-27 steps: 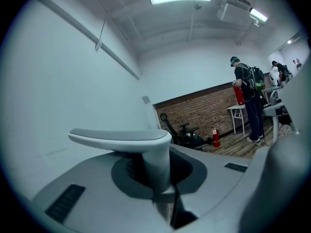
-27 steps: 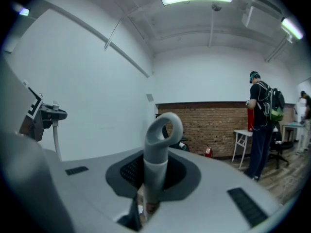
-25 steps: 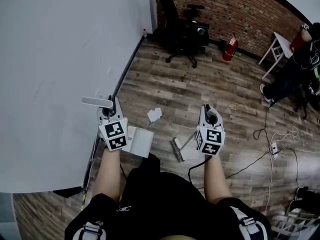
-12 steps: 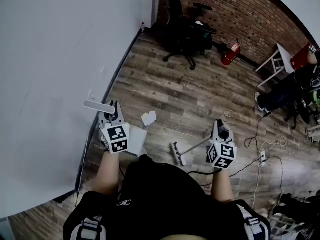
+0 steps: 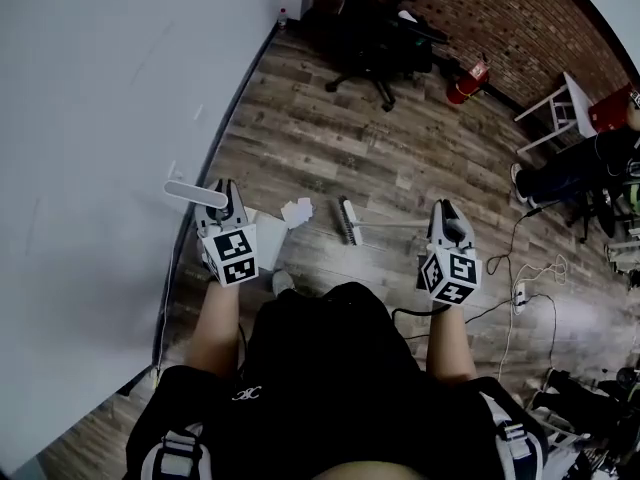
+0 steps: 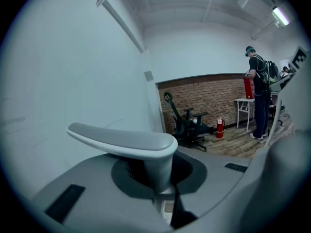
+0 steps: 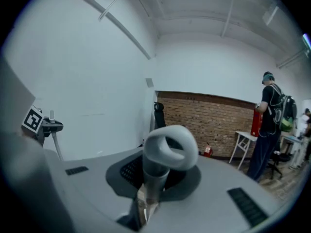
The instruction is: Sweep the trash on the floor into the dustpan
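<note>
Left gripper (image 5: pixel 227 200): clenched on the dustpan handle (image 6: pixel 121 141). In the left gripper view I see the jaws pressed against its stem, under the flat grey top.

Dustpan (image 5: pixel 264 232): low at the gripper's 3 o'clock, close to the white wall (image 5: pixel 90 118). I can't tell from here whether its lip touches the floor (image 5: pixel 400 158).

Right gripper (image 5: pixel 446 211): grasping the broom (image 7: pixel 155 178) just under its looped end, jaws clamped on the shaft. The shaft runs toward 9 o'clock to the brush head (image 5: pixel 348 221), down at the wood floor.

Trash (image 5: pixel 297 211): crumpled white paper on the floor between dustpan and brush head, just beside the pan.

Office chair (image 5: pixel 375 38): at 12 o'clock, well apart.
</note>
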A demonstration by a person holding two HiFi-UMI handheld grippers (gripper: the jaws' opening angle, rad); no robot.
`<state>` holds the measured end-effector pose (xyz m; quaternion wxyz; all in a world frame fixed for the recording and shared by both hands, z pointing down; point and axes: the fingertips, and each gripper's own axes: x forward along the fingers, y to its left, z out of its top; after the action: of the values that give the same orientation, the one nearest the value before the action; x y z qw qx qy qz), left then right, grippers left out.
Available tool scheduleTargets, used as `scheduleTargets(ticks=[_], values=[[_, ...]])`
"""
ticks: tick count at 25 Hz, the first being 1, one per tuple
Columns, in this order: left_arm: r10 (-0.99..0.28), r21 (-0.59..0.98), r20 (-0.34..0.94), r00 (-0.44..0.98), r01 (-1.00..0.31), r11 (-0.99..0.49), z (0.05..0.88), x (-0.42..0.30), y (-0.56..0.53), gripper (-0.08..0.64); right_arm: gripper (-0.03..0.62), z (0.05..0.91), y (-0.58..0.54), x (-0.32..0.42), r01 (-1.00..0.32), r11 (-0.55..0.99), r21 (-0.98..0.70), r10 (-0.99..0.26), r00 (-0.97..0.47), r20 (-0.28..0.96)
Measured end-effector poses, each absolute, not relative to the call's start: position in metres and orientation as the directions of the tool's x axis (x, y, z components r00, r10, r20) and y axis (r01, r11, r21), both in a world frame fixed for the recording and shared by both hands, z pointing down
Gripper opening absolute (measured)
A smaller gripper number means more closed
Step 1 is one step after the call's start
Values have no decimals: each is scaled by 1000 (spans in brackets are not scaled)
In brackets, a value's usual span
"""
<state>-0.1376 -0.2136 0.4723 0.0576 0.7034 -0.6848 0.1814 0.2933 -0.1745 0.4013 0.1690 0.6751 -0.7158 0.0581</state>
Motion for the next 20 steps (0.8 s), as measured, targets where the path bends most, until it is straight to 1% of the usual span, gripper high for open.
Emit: scheduleTargets(ticks=[4, 7, 9, 13, 20], values=[[-939, -173, 341, -41, -985, -20, 482, -139, -232, 46, 51, 409, -221, 275, -974, 163, 154, -945, -109, 310], [-932, -167, 348, -103, -985, 46, 495, -145, -248, 46, 51, 426, -264, 270, -965, 208, 159, -938, -151, 312], [-918, -155, 358, -170, -980, 121, 504, -155, -251, 46, 51, 441, -291, 267, -959, 236, 155, -927, -174, 332], [-855, -118, 389, -343, -939, 323, 527, -182, -242, 46, 52, 465, -338, 254, -943, 308, 129, -895, -241, 376], [-714, -97, 459, -529, -828, 552, 564, -207, -219, 46, 51, 504, -387, 226, -900, 429, 75, -821, -354, 448]])
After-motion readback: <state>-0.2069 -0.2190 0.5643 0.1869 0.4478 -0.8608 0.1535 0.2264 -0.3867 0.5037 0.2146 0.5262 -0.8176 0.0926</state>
